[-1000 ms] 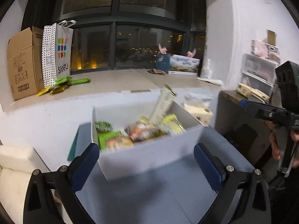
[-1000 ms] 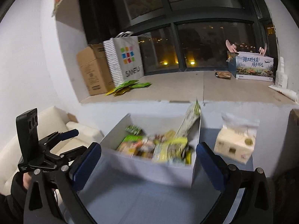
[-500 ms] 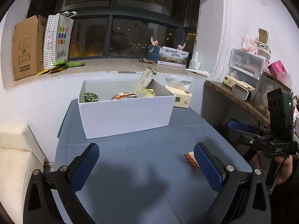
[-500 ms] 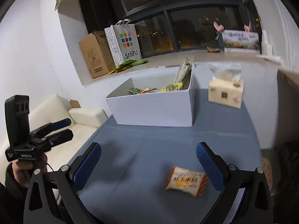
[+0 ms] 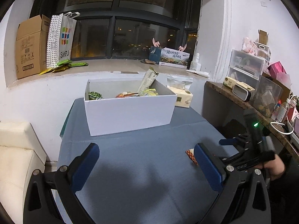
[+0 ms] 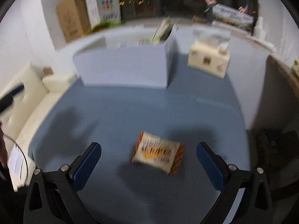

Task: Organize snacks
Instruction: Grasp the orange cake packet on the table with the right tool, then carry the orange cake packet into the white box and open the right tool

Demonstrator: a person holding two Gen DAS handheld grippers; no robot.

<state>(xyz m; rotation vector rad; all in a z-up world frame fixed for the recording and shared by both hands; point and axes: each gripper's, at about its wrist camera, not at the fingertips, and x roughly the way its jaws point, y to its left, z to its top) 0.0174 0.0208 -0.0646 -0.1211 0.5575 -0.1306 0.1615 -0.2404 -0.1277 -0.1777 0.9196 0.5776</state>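
change: you've pulled both grippers back from the white box (image 5: 129, 110).
right gripper (image 6: 149, 160): wide open, empty, over the snack packet (image 6: 158, 154) on the table (image 6: 121, 112).
left gripper (image 5: 147, 165): wide open, empty.
next: likely grab the packet.

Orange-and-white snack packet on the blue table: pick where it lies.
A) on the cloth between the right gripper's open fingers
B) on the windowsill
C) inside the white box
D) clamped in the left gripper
A: the orange-and-white snack packet lies flat on the blue tablecloth, untouched between the right gripper's spread fingers.

The shopping bag (image 5: 63, 39) on the windowsill reads "SANFU"; other print is illegible.
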